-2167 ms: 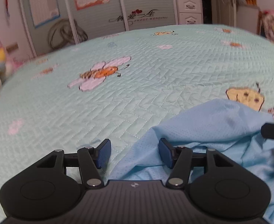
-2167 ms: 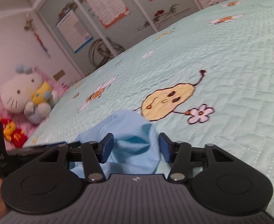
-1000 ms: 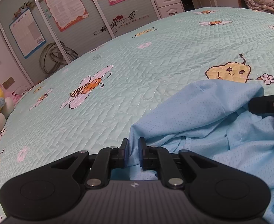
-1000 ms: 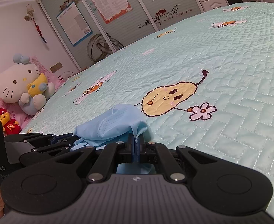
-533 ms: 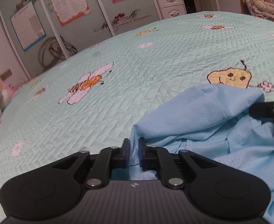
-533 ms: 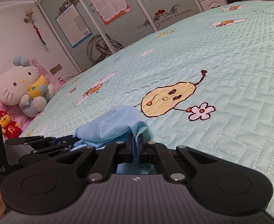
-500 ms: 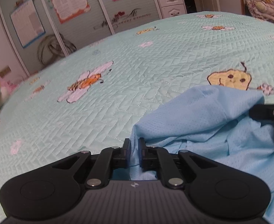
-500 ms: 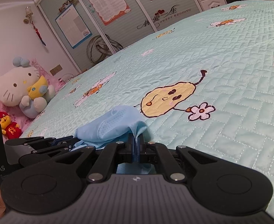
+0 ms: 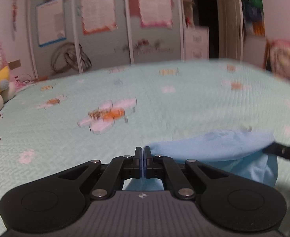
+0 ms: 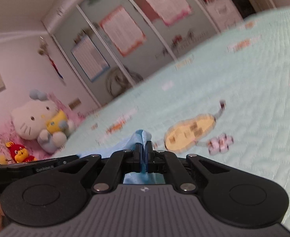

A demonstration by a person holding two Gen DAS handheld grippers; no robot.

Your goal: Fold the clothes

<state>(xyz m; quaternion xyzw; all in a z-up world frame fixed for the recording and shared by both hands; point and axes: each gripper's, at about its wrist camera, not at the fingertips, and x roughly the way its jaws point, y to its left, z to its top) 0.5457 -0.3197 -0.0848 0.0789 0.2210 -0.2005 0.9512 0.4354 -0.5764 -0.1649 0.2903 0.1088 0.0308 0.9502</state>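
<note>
The left claw [image 9: 144,159] was matt black plastic with small shiny metal pins at its pivots and a ribbed grey housing; the right claw [image 10: 144,156] looked the same. The light-blue garment [image 9: 220,148] was thin, soft cloth with a matt face. The bedspread [image 9: 184,106] was quilted mint cloth, stitched in ridges, with a faint sheen. The cat plush toy [image 10: 40,118] looked fuzzy. The wardrobe posters [image 9: 97,9] looked like paper.
</note>
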